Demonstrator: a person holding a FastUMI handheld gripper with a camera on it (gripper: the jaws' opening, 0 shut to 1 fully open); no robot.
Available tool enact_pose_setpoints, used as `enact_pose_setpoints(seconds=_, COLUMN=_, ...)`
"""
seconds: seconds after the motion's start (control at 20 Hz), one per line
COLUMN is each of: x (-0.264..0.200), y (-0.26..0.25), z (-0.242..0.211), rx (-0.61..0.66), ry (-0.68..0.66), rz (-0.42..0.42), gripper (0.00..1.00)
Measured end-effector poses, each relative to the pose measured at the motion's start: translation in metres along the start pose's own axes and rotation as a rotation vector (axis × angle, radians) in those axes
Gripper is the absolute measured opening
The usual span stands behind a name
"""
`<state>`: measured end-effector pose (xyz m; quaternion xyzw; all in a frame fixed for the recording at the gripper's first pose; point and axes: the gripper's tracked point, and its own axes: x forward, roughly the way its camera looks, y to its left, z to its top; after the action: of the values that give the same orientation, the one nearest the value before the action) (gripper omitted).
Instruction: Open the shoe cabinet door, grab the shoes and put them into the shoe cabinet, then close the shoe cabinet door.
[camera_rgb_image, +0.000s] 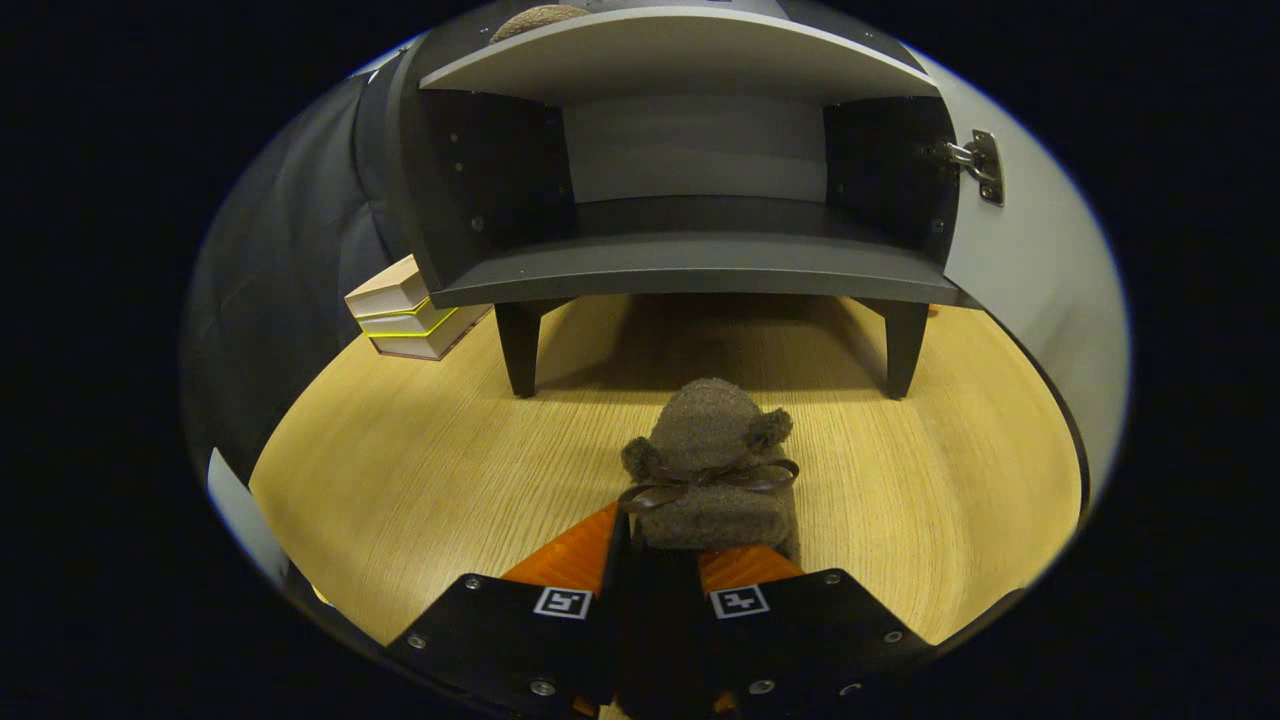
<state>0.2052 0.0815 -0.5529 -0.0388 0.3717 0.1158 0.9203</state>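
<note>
jaws pinch the brown shoe (712, 470) before the open cabinet (690, 265), books (410, 320) beside.

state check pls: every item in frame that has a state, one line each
shoe cabinet: compartment open and bare inside
cabinet door: swung open to the right, hinge exposed
fuzzy brown shoe: upright on the floor, gripped at the heel, bow tied
tool: shut on the fuzzy brown shoe
second shoe: on the cabinet top
books: stacked, closed, left of the cabinet
</note>
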Motion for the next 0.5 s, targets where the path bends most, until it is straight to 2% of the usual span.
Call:
enact_pose_setpoints(seconds=0.3, x=0.008, y=0.002, z=0.003, rx=-0.006, ry=-0.008, rz=0.006, gripper=0.08)
enact_pose_setpoints(seconds=0.5, x=-0.006, y=-0.002, z=0.009, rx=0.024, ry=-0.015, rz=0.009, gripper=0.05)
